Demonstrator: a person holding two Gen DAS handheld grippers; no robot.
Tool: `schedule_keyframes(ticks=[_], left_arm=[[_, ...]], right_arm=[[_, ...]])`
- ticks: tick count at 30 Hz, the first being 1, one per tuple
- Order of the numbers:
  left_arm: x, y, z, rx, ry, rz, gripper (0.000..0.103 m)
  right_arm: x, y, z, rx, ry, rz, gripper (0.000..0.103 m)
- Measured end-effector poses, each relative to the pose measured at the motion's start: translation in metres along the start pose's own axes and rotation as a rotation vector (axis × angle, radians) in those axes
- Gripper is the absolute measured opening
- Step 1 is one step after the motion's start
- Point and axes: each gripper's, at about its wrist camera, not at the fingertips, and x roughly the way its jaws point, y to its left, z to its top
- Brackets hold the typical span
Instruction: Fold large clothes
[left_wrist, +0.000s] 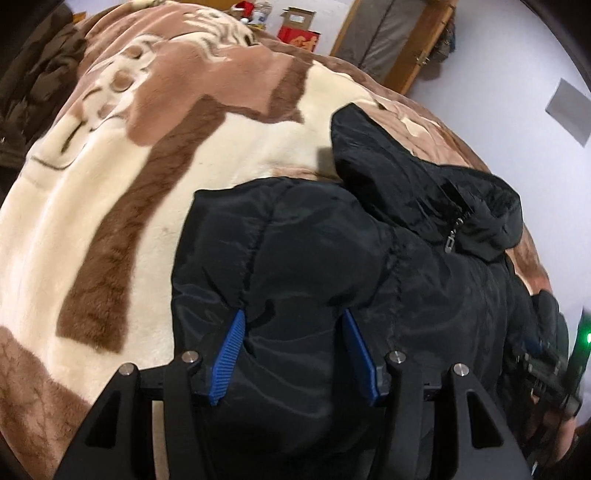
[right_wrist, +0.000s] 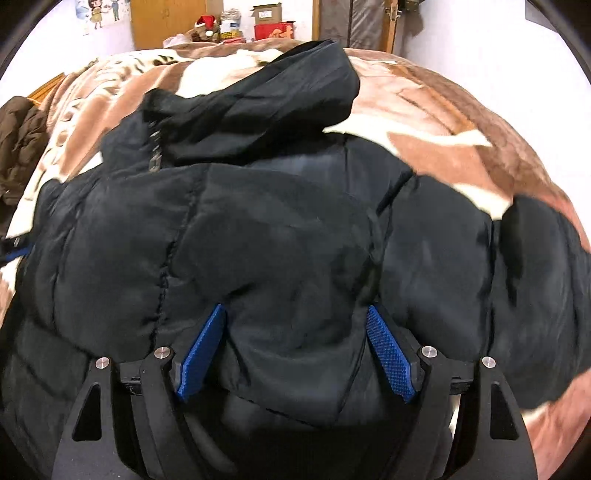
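A black padded jacket (left_wrist: 332, 258) with a hood (left_wrist: 388, 155) lies on a cream-and-brown plush blanket (left_wrist: 110, 184) over a bed. Its zip pull (left_wrist: 452, 240) shows below the hood. My left gripper (left_wrist: 292, 314) stands open right over the jacket's near left part, its blue pads apart with fabric bulging between them. In the right wrist view the jacket (right_wrist: 277, 221) fills the middle, its hood (right_wrist: 258, 96) lying at the far end. My right gripper (right_wrist: 295, 307) is wide open over a fold at the near hem, the pads beside the cloth and not squeezing it.
A brown garment (right_wrist: 18, 140) lies at the bed's left edge. Beyond the bed stand a red box (left_wrist: 299, 35), other clutter and a wooden door frame (left_wrist: 424, 44). The white wall (left_wrist: 535, 147) runs close along the right. Bare blanket (right_wrist: 461, 122) spreads around the jacket.
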Motion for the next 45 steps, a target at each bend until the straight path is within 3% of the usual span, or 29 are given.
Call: schedule_keyframes(ticks=[3, 6, 9, 12, 14, 16, 21, 26, 29, 31, 33, 40, 45], left_arm=[[-0.02, 0.001, 0.011, -0.011, -0.069, -0.049, 0.057], [-0.027, 0.011, 0.028, -0.015, -0.13, -0.013, 0.057], [0.0, 0.022, 0.039, -0.048, -0.083, 0.029, 0.057], [0.026, 0.023, 0.035, -0.032, -0.052, 0.047, 0.057], [0.032, 0.02, 0.031, -0.02, -0.058, 0.056, 0.058], [0.035, 0.02, 0.031, -0.024, -0.061, 0.055, 0.058], [0.026, 0.015, 0.038, -0.023, -0.021, 0.091, 0.057], [-0.033, -0.005, 0.022, 0.016, -0.089, 0.042, 0.057], [-0.027, -0.016, 0.0, 0.048, -0.02, 0.039, 0.057], [-0.016, -0.02, -0.012, 0.026, 0.06, 0.053, 0.057], [-0.026, -0.028, -0.021, 0.029, 0.06, 0.036, 0.057], [-0.117, -0.074, -0.062, 0.122, -0.067, 0.006, 0.057], [-0.187, -0.089, -0.098, 0.093, -0.137, -0.011, 0.058]], right_arm=[[-0.017, -0.004, 0.0, 0.024, -0.03, 0.005, 0.078], [-0.048, -0.009, -0.004, 0.069, -0.145, 0.023, 0.078], [-0.052, -0.009, 0.005, 0.079, -0.187, 0.029, 0.078], [-0.01, -0.009, 0.011, 0.047, -0.082, 0.013, 0.078], [0.019, -0.018, 0.01, 0.077, -0.009, 0.062, 0.078], [0.028, -0.019, 0.01, 0.075, -0.012, 0.066, 0.078], [0.012, -0.011, 0.019, 0.039, 0.005, 0.011, 0.078], [-0.048, -0.007, -0.005, 0.042, -0.083, 0.039, 0.078], [-0.029, 0.003, -0.024, 0.006, 0.014, 0.006, 0.078], [-0.012, -0.004, -0.038, 0.044, 0.1, 0.038, 0.078], [-0.031, -0.01, -0.041, 0.085, 0.061, 0.05, 0.075], [-0.128, -0.02, -0.068, 0.099, -0.079, 0.054, 0.075], [-0.196, -0.038, -0.107, 0.171, -0.126, 0.096, 0.075]])
